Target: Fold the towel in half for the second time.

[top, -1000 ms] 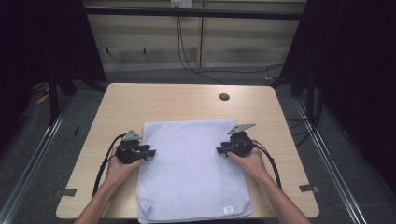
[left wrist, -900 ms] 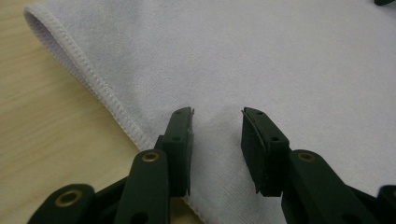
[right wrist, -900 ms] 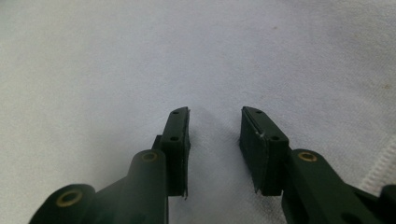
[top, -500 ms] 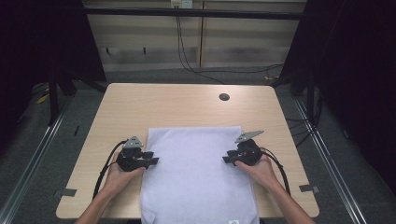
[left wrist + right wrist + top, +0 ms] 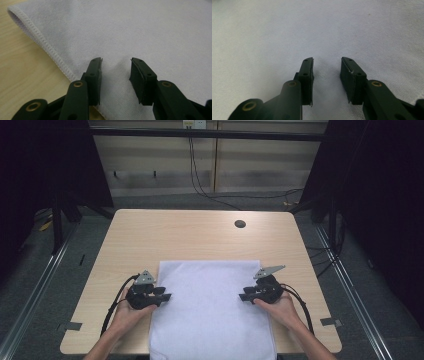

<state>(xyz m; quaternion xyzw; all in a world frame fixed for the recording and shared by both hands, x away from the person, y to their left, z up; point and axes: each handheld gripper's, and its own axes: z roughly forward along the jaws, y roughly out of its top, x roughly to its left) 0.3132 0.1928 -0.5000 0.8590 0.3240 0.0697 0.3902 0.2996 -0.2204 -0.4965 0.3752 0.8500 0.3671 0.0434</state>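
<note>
A pale lavender towel (image 5: 212,305) lies flat on the wooden table (image 5: 190,235), and its near end runs past the table's front edge. My left gripper (image 5: 167,297) rests on the towel's left edge with its tips pointing inward. My right gripper (image 5: 243,296) rests on the right edge, mirrored. In the left gripper view the jaws of the left gripper (image 5: 116,67) stand apart, tips down on the cloth (image 5: 140,30) just inside its stitched hem (image 5: 45,45). In the right gripper view the right gripper (image 5: 327,67) is open the same way on plain cloth (image 5: 287,30). Nothing is pinched between either pair.
A dark round hole (image 5: 240,224) sits in the table's far right part. Grey tape marks lie at the front left (image 5: 72,325) and front right (image 5: 331,322) corners. Bare wood stretches beyond the towel's far edge. Black frames and cables stand around the table.
Both grippers have slid toward the person's side, and the towel has moved with them. Its far edge is farther from the hole and more cloth hangs over the front edge.
</note>
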